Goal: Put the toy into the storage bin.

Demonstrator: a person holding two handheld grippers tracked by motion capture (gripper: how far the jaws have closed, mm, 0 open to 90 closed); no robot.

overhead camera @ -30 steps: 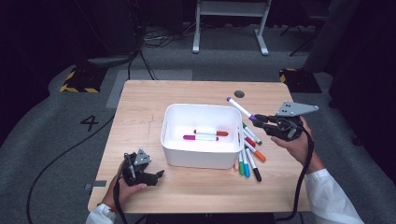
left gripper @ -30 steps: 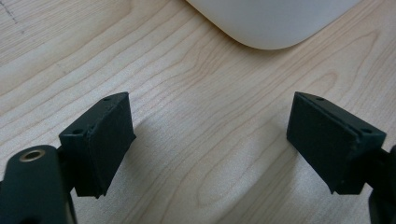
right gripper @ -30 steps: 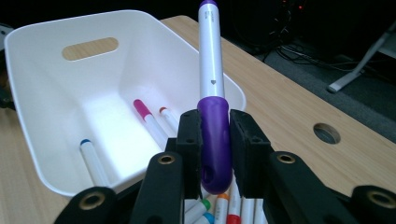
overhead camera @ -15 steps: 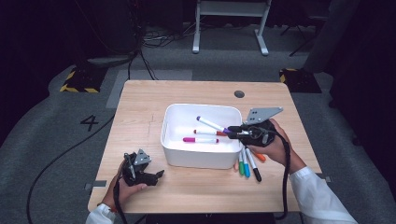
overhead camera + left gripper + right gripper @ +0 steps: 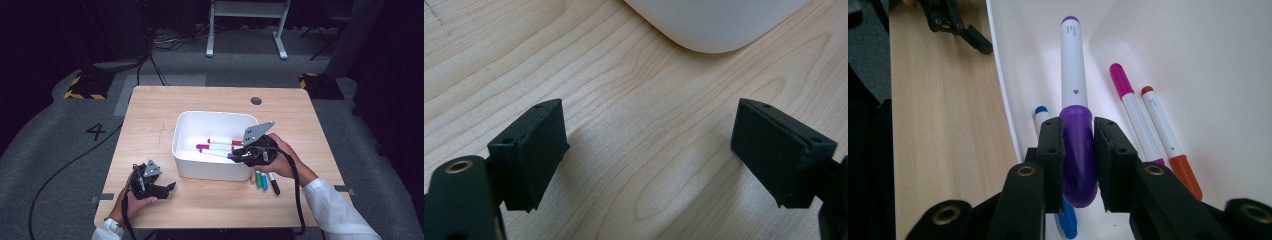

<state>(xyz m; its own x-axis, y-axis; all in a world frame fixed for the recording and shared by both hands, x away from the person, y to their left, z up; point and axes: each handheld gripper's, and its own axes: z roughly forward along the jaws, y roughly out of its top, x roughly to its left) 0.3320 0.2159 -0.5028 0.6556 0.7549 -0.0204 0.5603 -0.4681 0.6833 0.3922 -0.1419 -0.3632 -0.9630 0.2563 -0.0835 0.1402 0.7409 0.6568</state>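
Two grippers worked over a wooden table (image 5: 150, 115), on which a white bin (image 5: 186, 131) sat near the middle. The right gripper (image 5: 243, 154) reached in over the bin's right wall, its jaws closed tight on the cap end of a purple marker (image 5: 1074, 115) whose white barrel pointed across the inside of the bin, slanting down toward the floor of it; whether its far tip touched the bottom was hard to tell. The left gripper (image 5: 649, 155) rested on the table near the front left corner, well apart from the bin, its jaws spread wide with only bare wood between them. Inside the bin lay a pink marker (image 5: 1128, 102) and an orange marker (image 5: 1168, 140) side by side, and a blue marker (image 5: 1042, 116) against the near wall beneath the held one. Outside the bin's front right corner, a green marker (image 5: 258, 179), another blue one and a black one lay together on the table by the right hand.
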